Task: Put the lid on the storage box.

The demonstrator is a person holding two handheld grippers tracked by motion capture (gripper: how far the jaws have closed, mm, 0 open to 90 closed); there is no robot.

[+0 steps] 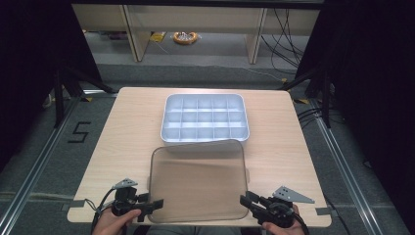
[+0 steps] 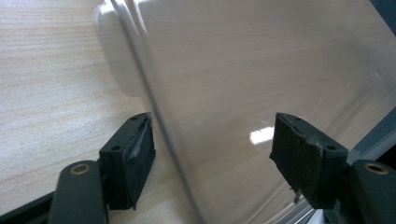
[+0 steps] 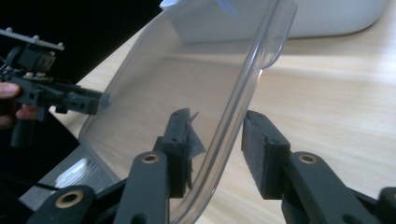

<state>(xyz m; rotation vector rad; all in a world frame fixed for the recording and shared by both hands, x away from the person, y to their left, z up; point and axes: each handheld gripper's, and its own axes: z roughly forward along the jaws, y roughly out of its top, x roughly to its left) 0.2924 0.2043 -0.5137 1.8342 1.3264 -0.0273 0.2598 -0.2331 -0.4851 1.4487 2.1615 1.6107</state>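
- High view: a clear lid [image 1: 198, 181] is lying on the table [image 1: 122, 137], just in front of a white divided tray [image 1: 204, 119]; the left gripper [image 1: 152, 204] and right gripper [image 1: 245, 200] are flanking its near corners.
- Left gripper view: the jaws are standing wide apart, straddling the lid's rim.
- Right gripper view: the jaws are standing apart around the lid's edge, not yet clamping it.

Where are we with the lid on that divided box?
Done: both grippers straddle the clear lid's near corners, left gripper and right gripper. In hand: the jaws stand open around its rim, not clamped. Left: grip it and set it on the divided box, apparently empty and uncovered.
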